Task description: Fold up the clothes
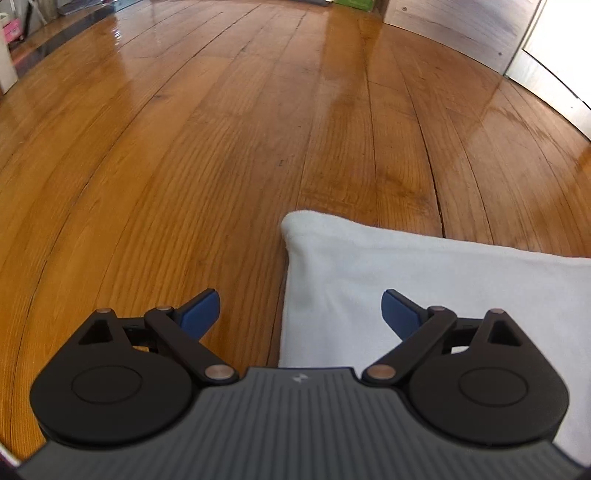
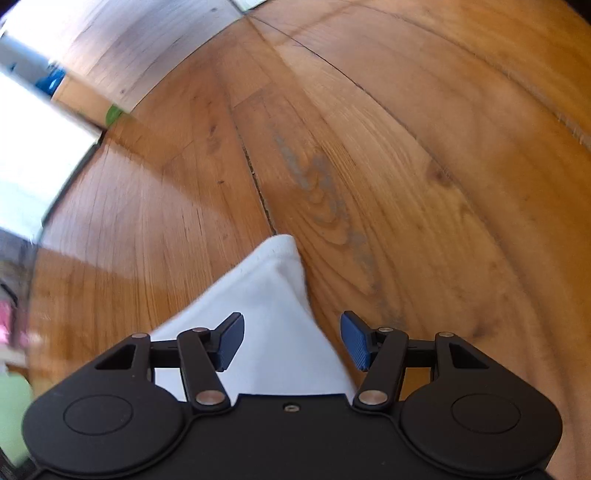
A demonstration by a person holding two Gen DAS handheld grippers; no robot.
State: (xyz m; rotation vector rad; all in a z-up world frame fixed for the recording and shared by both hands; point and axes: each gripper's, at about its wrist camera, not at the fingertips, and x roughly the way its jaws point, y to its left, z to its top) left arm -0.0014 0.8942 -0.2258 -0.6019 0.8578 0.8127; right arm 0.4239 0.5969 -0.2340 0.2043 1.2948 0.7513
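A white folded garment (image 1: 424,291) lies flat on the wooden floor, its far left corner ahead of my left gripper (image 1: 299,314). That gripper hovers over the garment's left edge, open, with its left blue pad over bare floor and its right pad over the cloth. In the right wrist view the same white garment (image 2: 269,306) shows a pointed corner reaching forward. My right gripper (image 2: 291,339) is open above that corner with nothing pinched between its blue pads.
The wooden plank floor (image 1: 221,147) stretches ahead in both views. A pale cabinet or door (image 1: 461,29) stands at the far right, clutter sits at the far left (image 1: 14,33). Bright white furniture (image 2: 33,155) lines the left of the right wrist view.
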